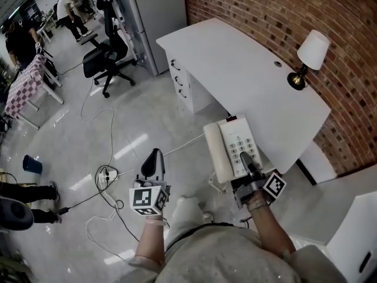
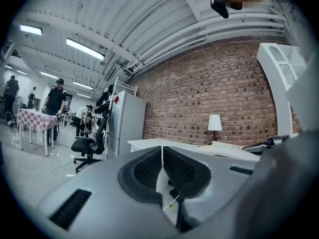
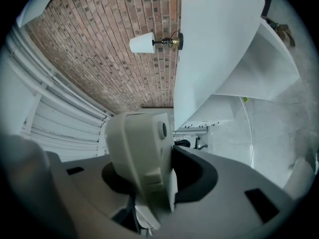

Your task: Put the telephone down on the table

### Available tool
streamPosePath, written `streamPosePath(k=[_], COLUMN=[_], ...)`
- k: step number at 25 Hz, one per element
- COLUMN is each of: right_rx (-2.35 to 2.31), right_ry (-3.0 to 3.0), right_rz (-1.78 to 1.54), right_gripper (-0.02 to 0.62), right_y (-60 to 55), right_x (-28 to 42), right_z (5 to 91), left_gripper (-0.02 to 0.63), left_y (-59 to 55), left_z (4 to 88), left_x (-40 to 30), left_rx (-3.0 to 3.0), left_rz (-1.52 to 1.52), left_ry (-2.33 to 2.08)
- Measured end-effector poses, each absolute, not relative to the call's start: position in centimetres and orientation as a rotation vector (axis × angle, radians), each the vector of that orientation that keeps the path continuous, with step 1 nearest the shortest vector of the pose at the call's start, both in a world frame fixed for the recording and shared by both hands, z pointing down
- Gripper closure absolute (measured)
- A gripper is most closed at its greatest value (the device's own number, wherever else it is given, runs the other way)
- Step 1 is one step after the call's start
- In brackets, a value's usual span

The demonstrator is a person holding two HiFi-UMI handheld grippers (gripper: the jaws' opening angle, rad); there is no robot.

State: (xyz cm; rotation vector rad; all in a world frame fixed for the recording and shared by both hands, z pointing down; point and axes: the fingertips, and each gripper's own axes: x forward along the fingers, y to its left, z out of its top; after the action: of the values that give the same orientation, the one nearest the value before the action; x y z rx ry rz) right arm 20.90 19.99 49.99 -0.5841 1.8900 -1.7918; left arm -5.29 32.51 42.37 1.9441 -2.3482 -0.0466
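A cream desk telephone (image 1: pixel 231 148) with its handset on the left side and a keypad hangs in the air just short of the white table's (image 1: pixel 253 75) near edge. My right gripper (image 1: pixel 246 165) is shut on the telephone's near end; the right gripper view shows the cream body (image 3: pixel 142 158) clamped between the dark pads. My left gripper (image 1: pixel 153 164) is held low at the left over the floor, shut with nothing in it; its pads (image 2: pixel 149 169) meet in the left gripper view.
A lamp with a white shade (image 1: pixel 307 58) stands at the table's right end by the brick wall. A cable hole (image 1: pixel 277 64) lies near it. Drawers (image 1: pixel 179 81) sit under the table's left end. Cables and a power strip (image 1: pixel 106 175) lie on the floor; an office chair (image 1: pixel 106 55) stands farther off.
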Motion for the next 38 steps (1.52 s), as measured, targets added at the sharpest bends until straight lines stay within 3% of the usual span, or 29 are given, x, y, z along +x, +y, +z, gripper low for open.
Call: streamPosePath(k=[14,38], right_rx=[-0.661,-0.835], right_ry=[1.777,1.578], right_rz=[-1.788,-1.671], right_gripper=[0.422,0.422], right_y=[12.7,-1.8], right_x=[18.1,9.2], right_z=[51.3,51.6], left_gripper=[0.592,0.592], left_y=[21.8,5.7], left_z=[43.6,44.1], left_x=[-8.6,-21.3], left_rx=[2.039,2.172], left_rz=[-0.001,0.008], left_ry=[-2.227,-2.089])
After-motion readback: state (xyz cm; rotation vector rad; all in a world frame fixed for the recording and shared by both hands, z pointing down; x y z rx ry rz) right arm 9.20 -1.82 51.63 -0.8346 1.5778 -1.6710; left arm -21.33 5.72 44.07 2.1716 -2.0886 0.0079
